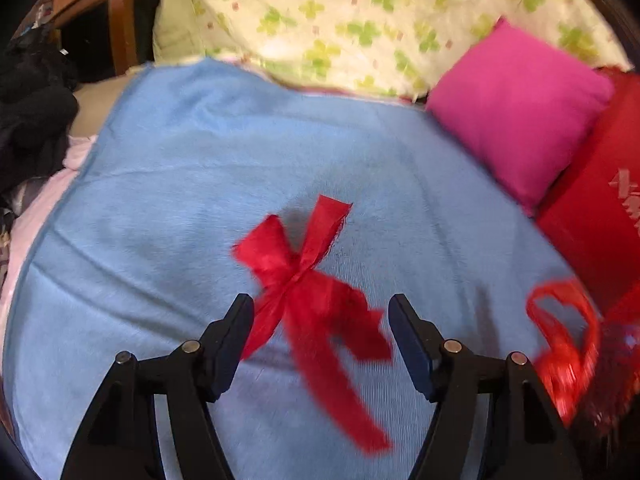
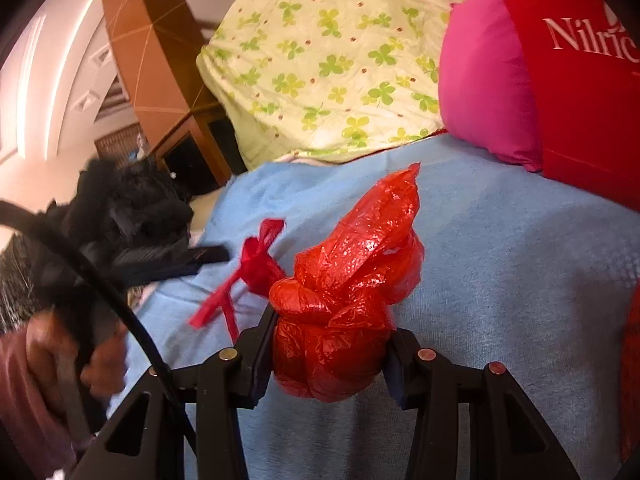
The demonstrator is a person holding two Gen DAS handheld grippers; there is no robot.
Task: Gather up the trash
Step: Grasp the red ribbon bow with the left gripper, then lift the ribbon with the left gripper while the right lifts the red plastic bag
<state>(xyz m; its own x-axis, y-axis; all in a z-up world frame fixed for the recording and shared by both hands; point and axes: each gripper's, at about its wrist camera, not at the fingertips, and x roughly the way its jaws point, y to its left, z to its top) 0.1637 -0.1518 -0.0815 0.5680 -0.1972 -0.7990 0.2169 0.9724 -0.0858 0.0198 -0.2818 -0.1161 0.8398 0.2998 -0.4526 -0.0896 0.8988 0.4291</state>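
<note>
A red ribbon bow (image 1: 304, 276) shows blurred over the blue blanket (image 1: 180, 200), its tails trailing toward the camera. My left gripper (image 1: 320, 302) is open, one finger on each side of the bow, pads not touching it. Whether the bow rests on the blanket I cannot tell. My right gripper (image 2: 332, 328) is shut on a crumpled red plastic bag (image 2: 352, 272), which rises above its fingers. In the right wrist view the ribbon bow (image 2: 256, 268) lies just left of the bag, beside the left gripper's dark fingers (image 2: 168, 258). The plastic bag (image 1: 564, 340) also shows at the left view's lower right.
A pink pillow (image 1: 516, 108) and a red bag with white lettering (image 2: 580, 80) bound the blanket on the right. A clover-print quilt (image 1: 360, 20) is heaped at the back. Black clothing (image 1: 32, 120) lies left, wooden furniture (image 2: 160, 60) behind it. A person's hand (image 2: 60, 360) and a black cable (image 2: 132, 320) are at lower left.
</note>
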